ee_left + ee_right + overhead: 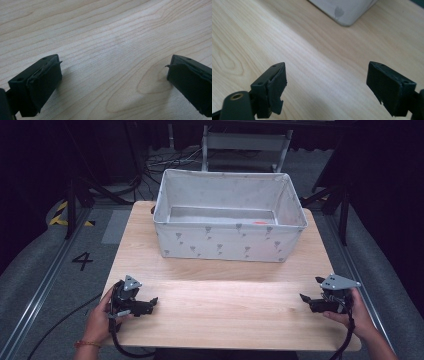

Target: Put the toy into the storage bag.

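Here, a person held a gripper in each hand over a pale wooden table (pixel 225 310). Left gripper (pixel 145 306) sat low at the near left edge, jaws spread wide apart with nothing between them but bare wood. Right gripper (pixel 307 301) sat at the near right edge, jaws likewise parted and empty. Ahead of both, well apart from them, stood a white fabric bin (pixel 227 240); its corner showed beyond the right gripper's jaws.
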A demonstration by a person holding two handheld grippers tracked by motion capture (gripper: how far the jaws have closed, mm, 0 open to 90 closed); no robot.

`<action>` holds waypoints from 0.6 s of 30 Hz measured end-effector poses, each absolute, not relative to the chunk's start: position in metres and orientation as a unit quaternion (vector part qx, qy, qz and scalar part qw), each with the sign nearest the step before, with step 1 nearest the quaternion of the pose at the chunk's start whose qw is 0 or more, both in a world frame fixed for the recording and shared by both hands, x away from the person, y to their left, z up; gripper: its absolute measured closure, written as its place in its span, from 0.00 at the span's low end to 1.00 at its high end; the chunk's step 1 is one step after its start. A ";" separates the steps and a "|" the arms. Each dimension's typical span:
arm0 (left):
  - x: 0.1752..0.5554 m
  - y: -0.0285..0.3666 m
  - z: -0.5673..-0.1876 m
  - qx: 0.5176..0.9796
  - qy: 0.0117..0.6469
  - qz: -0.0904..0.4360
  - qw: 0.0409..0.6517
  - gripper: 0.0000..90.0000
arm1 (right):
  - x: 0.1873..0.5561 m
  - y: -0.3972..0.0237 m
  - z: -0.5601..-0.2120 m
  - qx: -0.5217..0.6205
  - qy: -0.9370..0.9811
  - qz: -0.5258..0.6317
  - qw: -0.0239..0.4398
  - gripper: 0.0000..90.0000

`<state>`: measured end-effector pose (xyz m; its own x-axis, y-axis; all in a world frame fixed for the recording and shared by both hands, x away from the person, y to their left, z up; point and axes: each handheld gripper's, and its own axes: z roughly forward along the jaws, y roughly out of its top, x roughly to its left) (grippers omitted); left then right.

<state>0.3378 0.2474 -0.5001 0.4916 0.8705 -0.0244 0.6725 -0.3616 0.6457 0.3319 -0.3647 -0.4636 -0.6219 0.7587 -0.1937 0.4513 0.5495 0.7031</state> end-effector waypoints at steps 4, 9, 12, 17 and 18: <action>0.338 0.247 -0.500 0.809 0.477 0.164 0.302 0.00 | 0.326 -0.374 -0.480 0.373 0.844 0.311 0.228 0.19; 0.338 0.246 -0.500 0.805 0.483 0.166 0.301 0.00 | 0.322 -0.383 -0.498 0.403 0.829 0.332 0.199 0.20; 0.338 0.246 -0.500 0.805 0.484 0.167 0.301 0.00 | 0.318 -0.387 -0.504 0.407 0.823 0.346 0.193 0.19; 0.338 0.246 -0.500 0.805 0.484 0.166 0.301 0.00 | 0.319 -0.391 -0.506 0.430 0.813 0.352 0.172 0.16; 0.338 0.246 -0.500 0.805 0.484 0.166 0.301 0.00 | 0.319 -0.391 -0.506 0.429 0.814 0.352 0.172 0.15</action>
